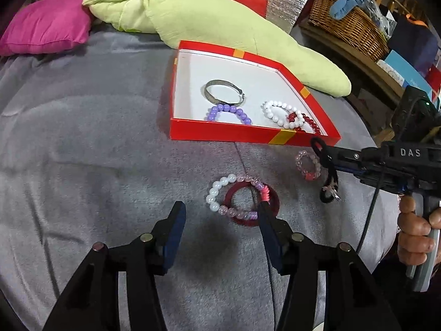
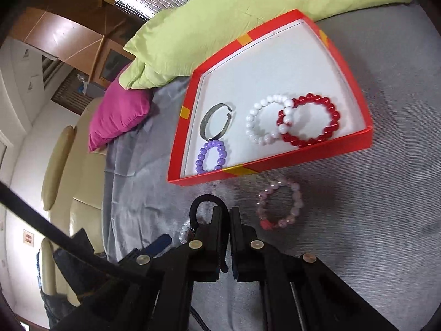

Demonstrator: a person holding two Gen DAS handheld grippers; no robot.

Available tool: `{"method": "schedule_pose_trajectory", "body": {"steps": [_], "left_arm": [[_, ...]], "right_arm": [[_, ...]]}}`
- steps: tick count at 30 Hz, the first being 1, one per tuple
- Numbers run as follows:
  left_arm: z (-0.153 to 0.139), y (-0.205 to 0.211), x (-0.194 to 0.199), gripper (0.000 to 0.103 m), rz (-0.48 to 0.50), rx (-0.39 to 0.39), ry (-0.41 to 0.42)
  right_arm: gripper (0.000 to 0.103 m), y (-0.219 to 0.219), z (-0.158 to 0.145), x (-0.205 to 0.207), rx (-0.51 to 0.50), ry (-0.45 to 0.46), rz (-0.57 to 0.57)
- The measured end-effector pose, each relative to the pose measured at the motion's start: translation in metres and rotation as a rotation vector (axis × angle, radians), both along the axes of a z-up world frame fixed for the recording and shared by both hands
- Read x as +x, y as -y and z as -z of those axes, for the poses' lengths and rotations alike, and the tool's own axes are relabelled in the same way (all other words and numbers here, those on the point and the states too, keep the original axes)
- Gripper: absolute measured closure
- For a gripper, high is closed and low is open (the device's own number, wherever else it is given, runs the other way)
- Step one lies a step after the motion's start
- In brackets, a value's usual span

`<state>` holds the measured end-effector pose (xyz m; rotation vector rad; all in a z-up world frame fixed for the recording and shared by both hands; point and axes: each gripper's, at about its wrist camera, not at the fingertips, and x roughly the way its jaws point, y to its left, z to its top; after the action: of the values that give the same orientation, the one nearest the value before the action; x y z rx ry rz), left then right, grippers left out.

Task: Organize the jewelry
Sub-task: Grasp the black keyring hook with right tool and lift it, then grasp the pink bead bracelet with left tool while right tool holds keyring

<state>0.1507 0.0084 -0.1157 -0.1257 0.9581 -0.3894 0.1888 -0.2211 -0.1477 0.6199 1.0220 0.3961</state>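
Observation:
A red box (image 1: 220,133) (image 2: 275,162) with a white floor holds a silver bangle (image 1: 224,93) (image 2: 216,121), a purple bead bracelet (image 1: 228,111) (image 2: 210,155), a white bead bracelet (image 1: 282,113) (image 2: 266,120) and a red bead bracelet (image 1: 308,122) (image 2: 310,120). My right gripper (image 1: 326,162) (image 2: 228,215) is shut on a black cord bracelet (image 1: 329,176) (image 2: 202,202), held above the grey cloth near the box front. My left gripper (image 1: 220,209) is open, just short of a white-and-pink bead bracelet (image 1: 220,193) lying over a dark red ring (image 1: 273,201). A pale pink bead bracelet (image 1: 306,165) (image 2: 278,207) lies by the box.
A grey cloth (image 1: 96,151) (image 2: 372,207) covers the surface. A light green pillow (image 1: 206,19) (image 2: 220,33) lies behind the box and a magenta cushion (image 1: 46,24) (image 2: 118,115) at the far left. A wicker basket (image 1: 350,24) stands at the back right.

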Motion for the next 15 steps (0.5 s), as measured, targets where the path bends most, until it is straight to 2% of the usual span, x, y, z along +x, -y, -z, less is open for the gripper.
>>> {"method": "schedule_pose_trajectory", "body": {"steps": [2, 4, 5, 9, 11, 15], "left_arm": [[0.001, 0.004, 0.003, 0.054, 0.011, 0.000, 0.001], [0.003, 0.005, 0.008, 0.068, 0.013, 0.017, -0.009], [0.004, 0.005, 0.008, 0.070, 0.008, 0.023, -0.011], [0.002, 0.006, 0.007, 0.092, 0.018, 0.042, 0.016], [0.000, 0.008, 0.005, 0.095, 0.027, 0.064, 0.032], [-0.010, 0.010, -0.001, 0.097, 0.061, 0.055, 0.081]], "right_arm": [[0.097, 0.008, -0.001, -0.003, -0.021, 0.002, 0.012], [0.097, 0.017, -0.003, -0.005, -0.025, 0.008, 0.030], [0.097, 0.022, -0.004, -0.006, -0.029, 0.011, 0.039], [0.097, 0.044, -0.004, -0.006, -0.040, 0.012, 0.088], [0.097, 0.055, -0.003, -0.006, -0.041, 0.005, 0.114], [0.097, 0.067, -0.006, -0.007, -0.035, 0.011, 0.144]]}}
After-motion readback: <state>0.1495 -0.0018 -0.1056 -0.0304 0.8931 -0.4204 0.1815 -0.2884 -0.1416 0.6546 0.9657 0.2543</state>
